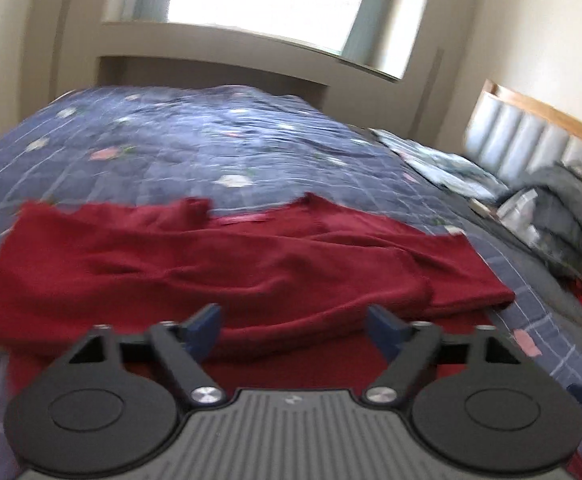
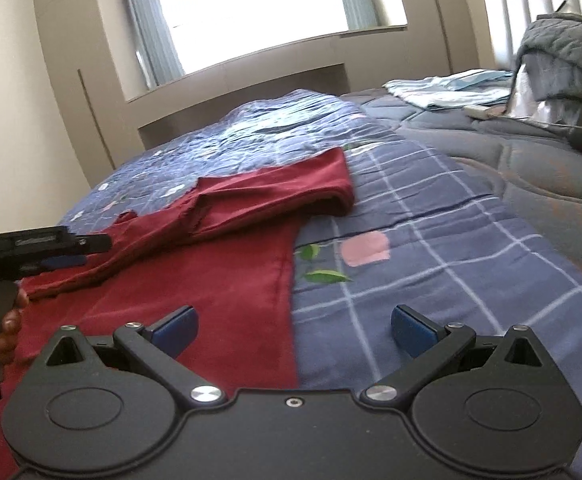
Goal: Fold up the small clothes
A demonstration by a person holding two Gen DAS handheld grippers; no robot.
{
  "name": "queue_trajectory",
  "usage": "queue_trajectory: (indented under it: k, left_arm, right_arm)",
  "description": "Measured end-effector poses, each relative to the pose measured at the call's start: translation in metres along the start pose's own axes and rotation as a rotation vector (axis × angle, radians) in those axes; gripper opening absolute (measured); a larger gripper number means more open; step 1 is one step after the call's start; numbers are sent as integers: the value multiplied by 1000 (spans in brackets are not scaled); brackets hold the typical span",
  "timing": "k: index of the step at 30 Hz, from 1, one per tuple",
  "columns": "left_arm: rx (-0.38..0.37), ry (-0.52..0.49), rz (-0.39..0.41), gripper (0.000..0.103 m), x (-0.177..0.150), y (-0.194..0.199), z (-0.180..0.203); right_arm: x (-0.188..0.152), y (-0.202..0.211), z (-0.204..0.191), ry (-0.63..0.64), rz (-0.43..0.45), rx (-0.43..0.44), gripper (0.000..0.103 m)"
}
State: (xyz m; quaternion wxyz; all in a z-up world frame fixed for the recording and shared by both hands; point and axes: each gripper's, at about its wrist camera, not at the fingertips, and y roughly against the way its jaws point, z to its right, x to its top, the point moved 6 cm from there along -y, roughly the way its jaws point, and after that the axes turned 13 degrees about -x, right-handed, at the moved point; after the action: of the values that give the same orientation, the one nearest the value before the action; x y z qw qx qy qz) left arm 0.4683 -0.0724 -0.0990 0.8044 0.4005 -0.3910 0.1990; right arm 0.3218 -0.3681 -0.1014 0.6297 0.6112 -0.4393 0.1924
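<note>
Red garment lies on bed, part-folded, far flap doubled over. My left gripper released, nothing between fingers, hovers over near hem. Right gripper released too, straddles garment's right edge. Risk: pinching quilt along with cloth; loose fold slides apart.

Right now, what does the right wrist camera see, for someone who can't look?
A red shirt lies partly folded on a blue checked quilt. The right hand-held gripper is open above the shirt's edge, and the left hand-held gripper shows at the left.
</note>
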Motion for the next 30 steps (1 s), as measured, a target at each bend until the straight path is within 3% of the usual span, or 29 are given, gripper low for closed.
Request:
queue_trajectory:
  k: [3,7,10,14,17,19,21,23,24,25,26,27,30]
  left_arm:
    - [64,75,41,103,2,29,-28]
    - [201,163,84,103,11,62,-82]
    - [292,219,120,103,20,79,-125]
    - [312,284,137,102,38,76,-176]
    - [284,333,106,100,48,55,-206]
    - [267,382,90,92,51,41,-223]
    - [230,435,83,84,53,28,-236]
    - [197,455,82,76,56,17,-241]
    - [188,450,85,65,55,13,-240]
    - [163,441,84,36,58,10,-238]
    - [133,436,71,19,60,7,-235]
    - [126,427,65,10,62,6,-230]
    - [154,322,125,7,70,13,-208]
  right_arm:
    - [9,-9,-16,14,-19,72,102]
    - [33,-31,-49,63,-19,183,101]
    - [53,-55,-77,88,-19,241,92]
    - [72,-92,-108,117,-34,218,75]
    - [77,-120,-118,92,-78,177,64]
    - [78,-130,-122,66,-85,165,58]
    - [79,-132,-124,71,-66,154,40]
    - [80,-135,-127,78,-57,149,28]
    - [80,-135,-128,80,-55,151,17]
    - [80,-136,-128,84,-53,158,13]
    - [81,-136,-130,94,-44,162,12]
    - [82,-135,-131,105,-26,157,11]
    - [88,-121,-131,134,75,142,9]
